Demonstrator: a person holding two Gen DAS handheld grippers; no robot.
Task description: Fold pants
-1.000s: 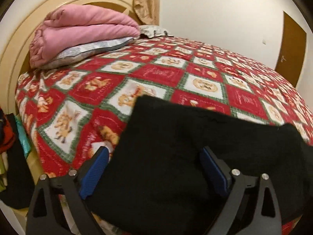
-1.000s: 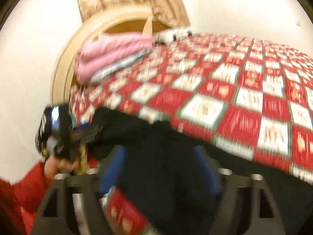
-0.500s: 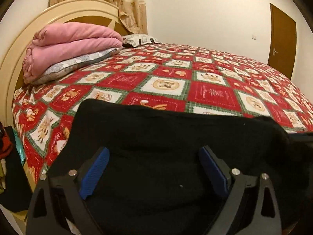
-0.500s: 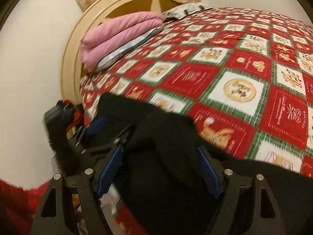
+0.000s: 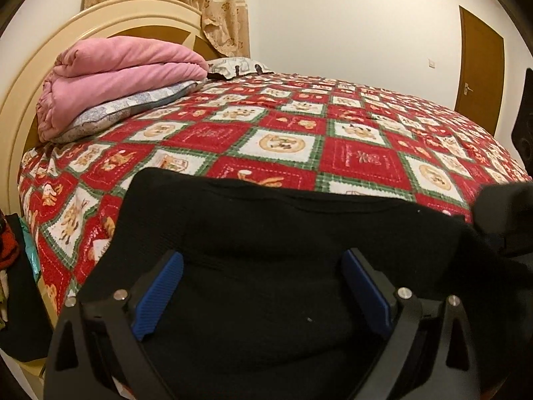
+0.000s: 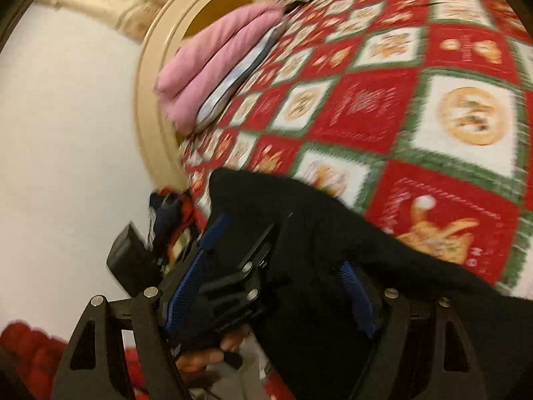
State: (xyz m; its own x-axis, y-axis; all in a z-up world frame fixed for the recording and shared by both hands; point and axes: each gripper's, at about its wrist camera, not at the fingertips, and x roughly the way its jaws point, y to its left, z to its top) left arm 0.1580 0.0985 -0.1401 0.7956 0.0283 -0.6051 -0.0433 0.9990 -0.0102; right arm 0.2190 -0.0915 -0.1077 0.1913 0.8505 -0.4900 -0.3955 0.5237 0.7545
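The black pants (image 5: 273, 233) are lying on the near edge of the bed, on the red, green and white patchwork quilt (image 5: 299, 140), with their long axis running side to side across the left wrist view, parallel to that edge. Their far border is showing as a nearly straight stitched hem, and the left end is making a rounded corner pointing toward the headboard (image 5: 110, 13). The cloth is looking like a thick, matte knit with fine ribbing, sagging softly in the middle. The left gripper (image 5: 263, 286) is standing with its jaws spread wide; the pants are lying between the ribbed blue pads (image 5: 160, 296), but the pads are not pressing on them. The right gripper (image 6: 266, 286) is tilting over the other end of the pants, its jaws also well apart with dark cloth bunched between them; the view is blurred, so a firm pinch cannot be told. A folded pink blanket (image 5: 110, 76) is resting on a grey printed pillow (image 5: 133, 110) by the curved cream headboard.
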